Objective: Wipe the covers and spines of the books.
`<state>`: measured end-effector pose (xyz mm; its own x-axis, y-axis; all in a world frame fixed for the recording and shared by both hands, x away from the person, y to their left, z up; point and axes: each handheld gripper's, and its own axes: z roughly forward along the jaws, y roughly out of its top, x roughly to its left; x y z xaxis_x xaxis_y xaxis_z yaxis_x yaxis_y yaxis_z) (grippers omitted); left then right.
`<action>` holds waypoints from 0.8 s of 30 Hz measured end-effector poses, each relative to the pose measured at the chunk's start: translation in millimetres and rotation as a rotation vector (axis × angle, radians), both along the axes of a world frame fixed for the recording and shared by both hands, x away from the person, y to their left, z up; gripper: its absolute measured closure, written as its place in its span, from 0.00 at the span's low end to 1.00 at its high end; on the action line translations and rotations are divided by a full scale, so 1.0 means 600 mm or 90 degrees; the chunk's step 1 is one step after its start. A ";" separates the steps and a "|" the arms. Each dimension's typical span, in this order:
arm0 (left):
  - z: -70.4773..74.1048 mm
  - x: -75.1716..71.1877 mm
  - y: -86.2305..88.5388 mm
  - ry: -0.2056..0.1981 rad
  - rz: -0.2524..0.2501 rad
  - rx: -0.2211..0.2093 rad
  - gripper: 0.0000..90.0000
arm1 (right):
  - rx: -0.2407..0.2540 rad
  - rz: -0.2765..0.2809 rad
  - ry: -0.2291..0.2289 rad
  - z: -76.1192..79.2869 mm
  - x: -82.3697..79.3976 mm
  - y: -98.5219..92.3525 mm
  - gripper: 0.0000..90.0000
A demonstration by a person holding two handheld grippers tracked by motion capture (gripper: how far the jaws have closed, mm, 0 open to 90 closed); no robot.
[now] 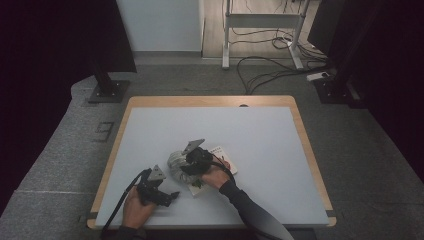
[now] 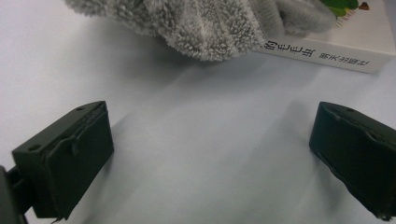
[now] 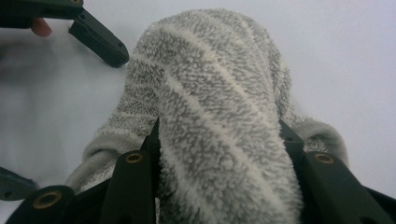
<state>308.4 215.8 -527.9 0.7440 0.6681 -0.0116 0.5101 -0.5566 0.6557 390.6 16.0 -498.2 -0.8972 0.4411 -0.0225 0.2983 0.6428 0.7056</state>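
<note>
A fuzzy grey sock (image 1: 175,161) with pale stripes lies bunched on the white table (image 1: 260,145), partly over a small white book (image 1: 223,153). My right gripper (image 3: 219,135) is shut on the sock (image 3: 210,93), whose pile bulges up between both jaws. In the high view the right gripper (image 1: 182,166) points left over the book. My left gripper (image 2: 212,130) rests low on the table to the front left, open, with bare tabletop between its jaws. Just beyond them lie the sock (image 2: 201,28) and the book's spine (image 2: 327,53). One left gripper jaw shows at the top left of the right gripper view.
The table has a wooden rim (image 1: 210,101). On the grey floor behind it stand two black stands (image 1: 107,90) (image 1: 332,87), a white metal frame (image 1: 260,22) and loose cables (image 1: 270,70). The far and right parts of the tabletop are bare.
</note>
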 end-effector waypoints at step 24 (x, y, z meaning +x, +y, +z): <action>0.000 0.000 0.000 -0.001 -0.001 0.001 0.00 | 0.024 -0.029 -0.015 0.037 -0.012 -0.077 0.60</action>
